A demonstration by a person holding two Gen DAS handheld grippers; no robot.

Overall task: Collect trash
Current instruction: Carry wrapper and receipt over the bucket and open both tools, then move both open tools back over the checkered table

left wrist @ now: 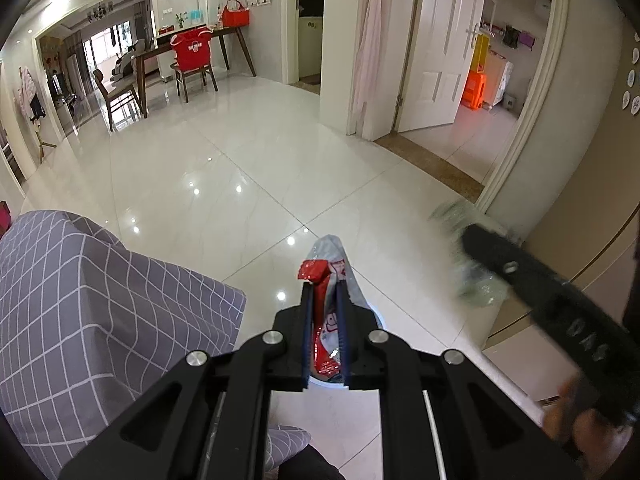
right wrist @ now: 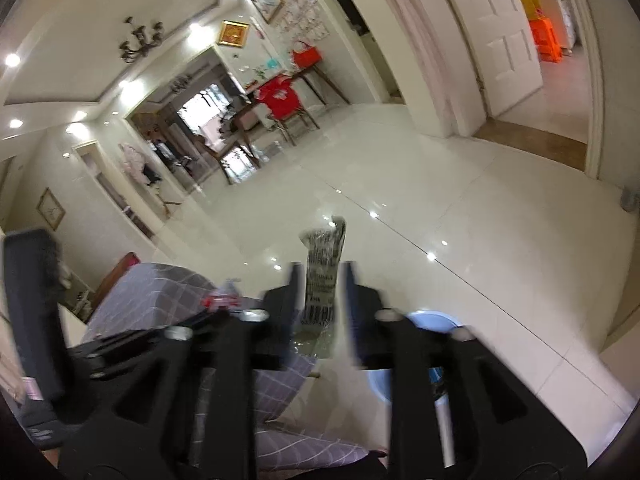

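we've got the left gripper (left wrist: 325, 286) clamped tight on a red and silver snack wrapper (left wrist: 325, 320), which sticks up past the fingertips and hangs down between the fingers (left wrist: 307, 320) too. under it, in the left wrist view, a sliver of a pale blue bin (left wrist: 378, 322) rim shows just behind the wrapper, so the wrapper sits right above the bin. white tile floor (left wrist: 240, 168) all round, and a grey checked cover (left wrist: 80, 300) on the furniture to the left.

the right gripper (right wrist: 320, 276) has its fingers spread apart w/ a crinkly clear wrapper w/ black print (right wrist: 322, 276) standing between them. the pads (right wrist: 352, 300) don't look pressed on it, there's a gap on each side, tho the frame is blurry so we can't be fully sure it's loose. the same blue bin (right wrist: 434, 318) shows just right of and below this gripper, partly hidden by it. the grey cover (right wrist: 168, 288) lies to the left and below.

from the left wrist cam the right gripper (left wrist: 460, 236) comes in from the right edge as a blurred black bar, w/ the clear wrapper (left wrist: 476, 288) a greenish smear by it, near the left gripper's wrapper but apart.
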